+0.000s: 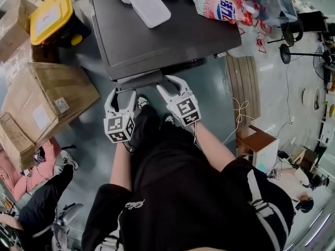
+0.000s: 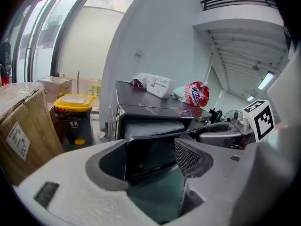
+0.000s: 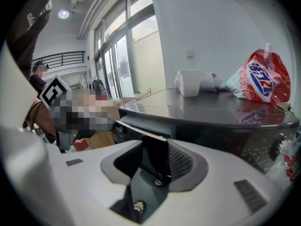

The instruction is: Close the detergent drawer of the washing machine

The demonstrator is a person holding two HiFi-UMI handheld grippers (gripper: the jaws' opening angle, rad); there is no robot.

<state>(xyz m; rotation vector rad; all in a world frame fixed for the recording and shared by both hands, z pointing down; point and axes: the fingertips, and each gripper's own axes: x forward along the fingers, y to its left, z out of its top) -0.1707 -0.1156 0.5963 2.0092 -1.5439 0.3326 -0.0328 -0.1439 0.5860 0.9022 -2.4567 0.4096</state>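
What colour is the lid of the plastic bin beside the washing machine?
The bin's lid is yellow, over a black body; clearest in the head view.

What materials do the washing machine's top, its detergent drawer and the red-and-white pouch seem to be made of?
The washing machine top: probably painted metal or hard plastic, dark grey, glossy; it mirrors the pouch. The detergent drawer: likely moulded plastic, dark, smooth, thin-edged. The pouch: thin plastic film, shiny and printed; it crinkles.

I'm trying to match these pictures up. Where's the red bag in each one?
Head view: red bag at the top, right of middle.
Left gripper view: bag just right of middle.
Right gripper view: bag far right.
Shared landmark: the white box beside it.
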